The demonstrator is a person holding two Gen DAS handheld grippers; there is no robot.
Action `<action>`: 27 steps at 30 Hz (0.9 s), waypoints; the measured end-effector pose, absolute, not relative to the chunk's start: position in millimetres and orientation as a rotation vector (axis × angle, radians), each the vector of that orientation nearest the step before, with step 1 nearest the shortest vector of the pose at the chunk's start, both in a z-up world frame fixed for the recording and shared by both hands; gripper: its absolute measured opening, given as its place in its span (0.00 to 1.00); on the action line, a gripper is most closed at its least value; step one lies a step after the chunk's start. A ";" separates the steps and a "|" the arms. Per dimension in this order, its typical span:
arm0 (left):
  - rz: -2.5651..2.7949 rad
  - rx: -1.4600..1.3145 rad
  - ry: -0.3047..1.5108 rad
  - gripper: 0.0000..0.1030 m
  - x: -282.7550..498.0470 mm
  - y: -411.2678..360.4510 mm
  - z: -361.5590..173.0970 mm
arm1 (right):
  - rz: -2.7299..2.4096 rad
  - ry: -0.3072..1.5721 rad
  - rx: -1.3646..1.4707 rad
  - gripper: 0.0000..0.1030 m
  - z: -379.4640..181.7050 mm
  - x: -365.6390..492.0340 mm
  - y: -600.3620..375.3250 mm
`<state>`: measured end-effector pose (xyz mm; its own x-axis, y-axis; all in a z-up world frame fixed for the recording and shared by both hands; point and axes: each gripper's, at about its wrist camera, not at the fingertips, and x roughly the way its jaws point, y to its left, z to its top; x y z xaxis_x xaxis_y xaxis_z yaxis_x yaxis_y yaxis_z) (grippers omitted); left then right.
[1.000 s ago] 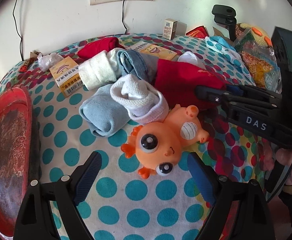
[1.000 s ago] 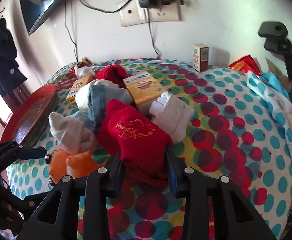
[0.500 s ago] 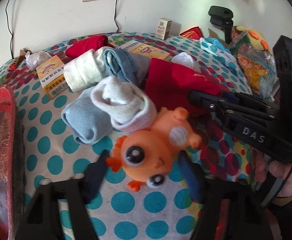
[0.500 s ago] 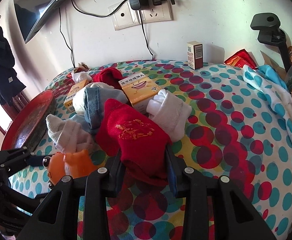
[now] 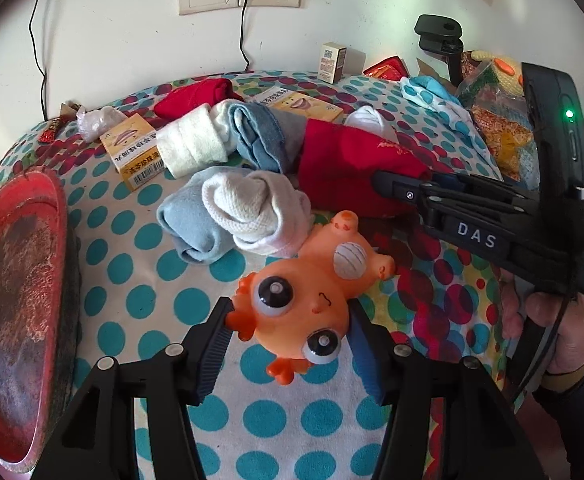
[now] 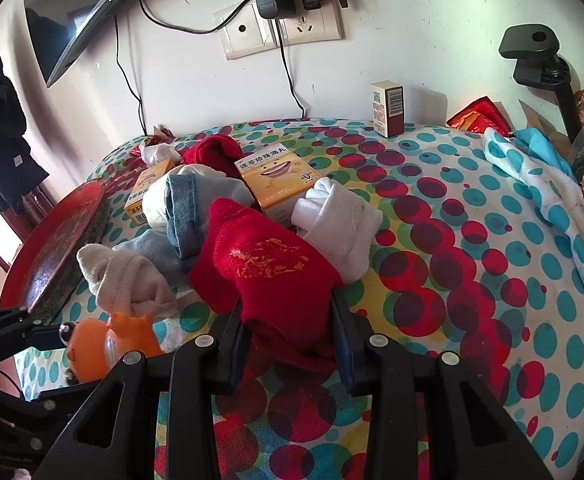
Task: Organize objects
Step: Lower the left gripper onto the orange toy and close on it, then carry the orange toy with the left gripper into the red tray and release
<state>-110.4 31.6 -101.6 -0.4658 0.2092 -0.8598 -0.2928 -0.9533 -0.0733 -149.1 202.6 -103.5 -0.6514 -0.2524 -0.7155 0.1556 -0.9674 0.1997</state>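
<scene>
Ahead of both your grippers lies the polka-dot tablecloth (image 6: 472,240) with its sock pile. Your right gripper (image 6: 290,344) pinches the near end of the red sock (image 6: 260,264), jaws narrow. Your left gripper (image 5: 288,344) has just been closing; its pads now press either side of the orange toy fish (image 5: 304,300), whose tail points away from the jaws.

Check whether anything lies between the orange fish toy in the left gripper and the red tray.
Nothing visible blocks it. The left gripper has just closed on the orange fish toy; between it and the red tray lies only bare polka-dot cloth. The rolled white sock touches the toy's far side, away from the tray.
</scene>
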 end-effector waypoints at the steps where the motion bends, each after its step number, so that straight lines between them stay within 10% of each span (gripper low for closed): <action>1: 2.475 -1.422 0.132 0.56 -108.0 30.8 -99.4 | -2.662 -0.169 1.181 0.33 -103.4 -148.8 202.0; 27: 2.550 -1.398 0.150 0.56 -83.3 -30.5 -75.2 | -2.690 -0.112 1.194 0.33 -104.7 -147.8 197.7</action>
